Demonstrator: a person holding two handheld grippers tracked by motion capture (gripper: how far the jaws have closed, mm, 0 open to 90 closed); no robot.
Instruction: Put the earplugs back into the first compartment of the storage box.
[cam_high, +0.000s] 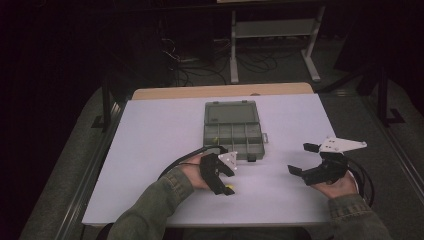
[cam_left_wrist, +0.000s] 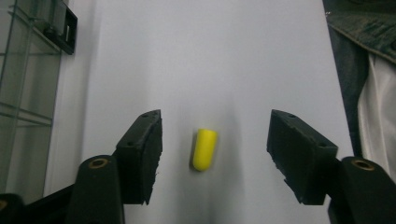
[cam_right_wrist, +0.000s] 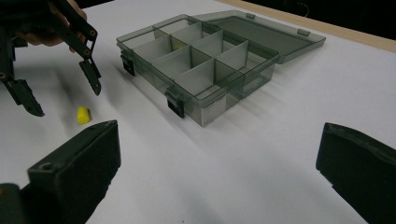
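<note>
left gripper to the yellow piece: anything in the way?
Nothing visible. The yellow piece lies on the bare white table between the open jaws of the left gripper, not touching either. The organizer box sits off to the side, lid open.

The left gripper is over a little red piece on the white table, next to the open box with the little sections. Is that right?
Almost. The piece is yellow, not red, as the left gripper view shows. The rest holds: the left gripper is over it on the white table, next to the open box.
</note>
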